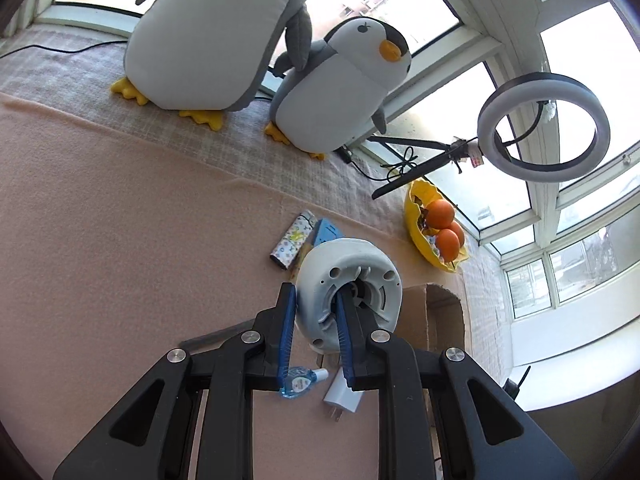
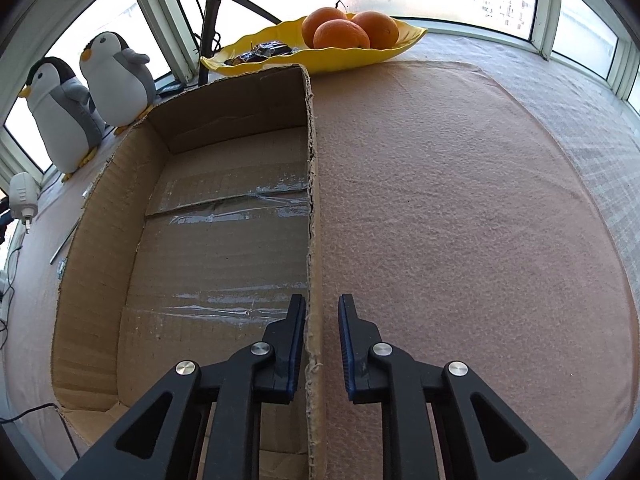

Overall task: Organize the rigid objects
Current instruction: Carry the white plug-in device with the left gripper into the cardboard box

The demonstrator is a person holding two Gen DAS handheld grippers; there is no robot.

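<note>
Through the left wrist camera, the left gripper (image 1: pixel 312 316) pinches a pale grey round plastic plug-in device (image 1: pixel 349 292) by its rim: one blue pad (image 1: pixel 286 328) lies on the outer shell, the other reaches into the hollow back. The device hangs lifted above the pink fleece cloth (image 1: pixel 120 240), its open back turned toward the camera. The brown cardboard box (image 1: pixel 434 316) shows just behind and to the right of the device, so the carry, I judge, runs rightward. Below the device lie a small clear blue bottle (image 1: pixel 298 386) and a white charger plug (image 1: pixel 342 398); beyond it, a patterned tube (image 1: pixel 290 240).

Through the right wrist camera, the right gripper (image 2: pixel 322 344) straddles the near right wall of the box (image 2: pixel 314 240), one finger inside, one outside. The left pad touches the card; the right shows a slim gap, though the jaws look drawn in on the wall. It points steeply down, seemingly steadying the empty box. The device (image 2: pixel 23 196) hovers well left of the box, so the left hand is the one to deliver it.
</note>
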